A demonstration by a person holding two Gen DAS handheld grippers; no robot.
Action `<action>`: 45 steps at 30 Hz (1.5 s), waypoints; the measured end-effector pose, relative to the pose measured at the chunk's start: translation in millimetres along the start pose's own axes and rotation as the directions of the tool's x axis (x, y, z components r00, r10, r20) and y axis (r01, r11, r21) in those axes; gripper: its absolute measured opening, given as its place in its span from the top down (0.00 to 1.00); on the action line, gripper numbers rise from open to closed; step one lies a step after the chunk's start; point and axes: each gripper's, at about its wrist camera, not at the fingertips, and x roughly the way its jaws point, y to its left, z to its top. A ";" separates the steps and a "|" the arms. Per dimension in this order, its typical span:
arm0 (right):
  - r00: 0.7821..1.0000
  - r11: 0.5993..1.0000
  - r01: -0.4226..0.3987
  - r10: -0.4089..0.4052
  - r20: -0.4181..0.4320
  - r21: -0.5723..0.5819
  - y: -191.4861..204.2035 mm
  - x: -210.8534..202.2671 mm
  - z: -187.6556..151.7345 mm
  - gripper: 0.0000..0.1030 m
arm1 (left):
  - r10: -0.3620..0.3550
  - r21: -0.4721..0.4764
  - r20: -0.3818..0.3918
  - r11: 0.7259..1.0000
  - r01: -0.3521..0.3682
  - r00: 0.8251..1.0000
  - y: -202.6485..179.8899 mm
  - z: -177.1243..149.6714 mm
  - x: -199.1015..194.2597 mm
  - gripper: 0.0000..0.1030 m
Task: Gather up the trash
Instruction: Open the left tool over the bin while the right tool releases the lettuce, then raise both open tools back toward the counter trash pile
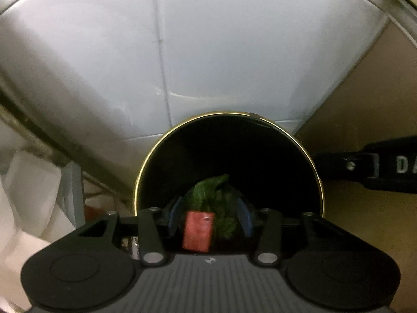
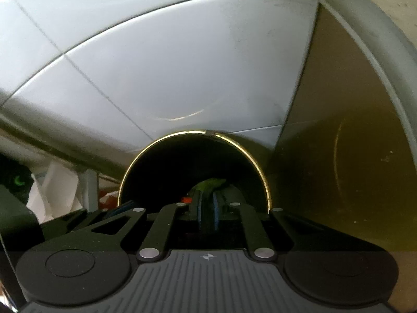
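Note:
A round bin with a gold rim [image 1: 226,113] and a black inside stands on the floor below both grippers. My left gripper [image 1: 209,216] hangs over its mouth. Its blue pads [image 1: 174,216] flank a crumpled green wrapper [image 1: 211,190] with a red label, and both pads touch its sides. In the right wrist view the same bin rim [image 2: 192,131] lies just ahead. My right gripper [image 2: 207,203] has its pads a narrow gap apart with nothing seen between them. A bit of green wrapper [image 2: 211,184] and a red spot [image 2: 186,198] show beyond its tips; what holds them I cannot tell.
Pale floor tiles [image 1: 208,39] stretch behind the bin. A tan panel [image 1: 365,99] rises close on the right. White crumpled plastic [image 1: 34,195] and a metal frame leg [image 1: 73,190] stand at the left. A black housing with white lettering [image 1: 378,164] reaches in from the right.

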 end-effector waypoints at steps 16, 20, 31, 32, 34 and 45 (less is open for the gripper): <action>0.998 0.999 0.022 -0.020 0.063 -0.034 4.8 -18.0 4.9 0.80 | 0.072 -0.096 0.023 0.993 -0.069 0.997 14.0 -0.4 -43.6 0.61; 0.996 0.998 0.041 -0.037 0.086 -0.052 10.2 -37.5 3.1 0.79 | 0.069 -0.055 0.053 0.996 -0.066 0.996 5.7 3.1 -64.6 0.61; 0.988 0.998 0.042 -0.035 0.148 -0.045 11.1 -90.3 -17.8 0.78 | 0.033 0.018 0.147 0.999 -0.036 0.989 -13.8 -1.6 -117.5 0.60; 0.987 0.998 0.041 -0.033 0.156 -0.045 11.2 -95.5 -19.5 0.78 | 0.028 0.028 0.155 0.999 -0.033 0.987 -15.6 -2.5 -122.5 0.60; 0.984 0.998 0.038 -0.030 0.173 -0.040 11.4 -105.6 -23.9 0.76 | 0.026 0.045 0.171 0.998 -0.035 0.985 -19.0 -4.0 -132.4 0.60; 0.952 1.000 0.030 -0.028 0.306 -0.003 4.5 -177.6 -44.1 0.67 | -0.068 0.161 0.286 0.987 0.022 0.956 -53.7 -2.6 -201.8 0.55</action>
